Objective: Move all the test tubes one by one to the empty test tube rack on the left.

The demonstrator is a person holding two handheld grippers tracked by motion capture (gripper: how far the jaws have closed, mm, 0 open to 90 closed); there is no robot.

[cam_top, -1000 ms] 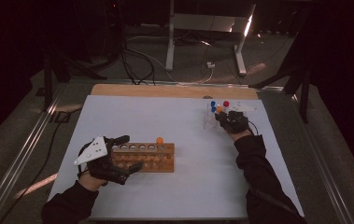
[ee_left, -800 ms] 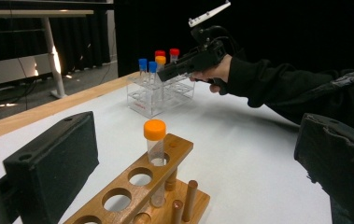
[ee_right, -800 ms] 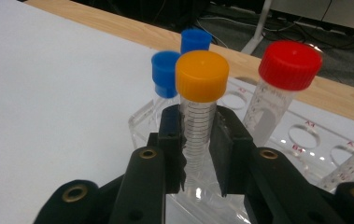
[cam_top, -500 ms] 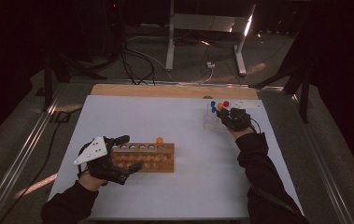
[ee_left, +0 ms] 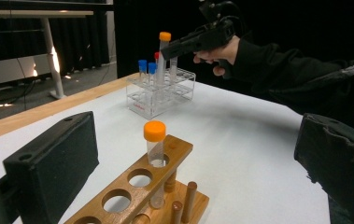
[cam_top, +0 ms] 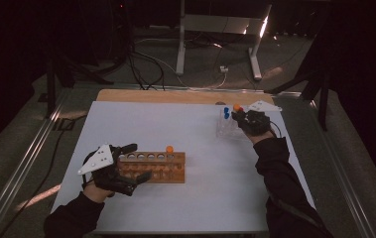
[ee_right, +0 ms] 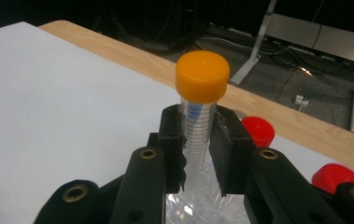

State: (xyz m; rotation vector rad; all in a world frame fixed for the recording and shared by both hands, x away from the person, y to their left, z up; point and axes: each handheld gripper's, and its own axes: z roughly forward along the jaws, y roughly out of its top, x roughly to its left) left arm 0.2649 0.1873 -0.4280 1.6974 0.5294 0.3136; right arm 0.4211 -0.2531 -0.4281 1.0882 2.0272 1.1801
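1. While its two black jaws press on the clear body of an orange-capped tube (ee_right: 201,105), the right claw (ee_right: 198,154) grips that tube just below the cap, holding it upright.
2. Seen from the left claw's camera, that same tube (ee_left: 166,51) stands above the clear plastic rack (ee_left: 160,91), its lower part still among the rack's cells, beside two blue-capped tubes (ee_left: 146,70).
3. From above, the right hand (cam_top: 253,123) sits at the far right of the white tabletop (cam_top: 205,198), the forearm in a dark sleeve stretching forward from the near edge.
4. Red caps (ee_right: 257,130) show just behind the right claw's jaws.
5. At the near left, the left claw (cam_top: 135,162) stands released, its jaws wide apart on either side of the end of the wooden rack (cam_top: 153,167); whether they touch the wood is hard to tell.
6. One orange-capped tube (ee_left: 155,154) stands upright in the end hole of the wooden rack, with the other holes beside it open.
7. Well apart from each other, the two racks sit at opposite sides of the tabletop.
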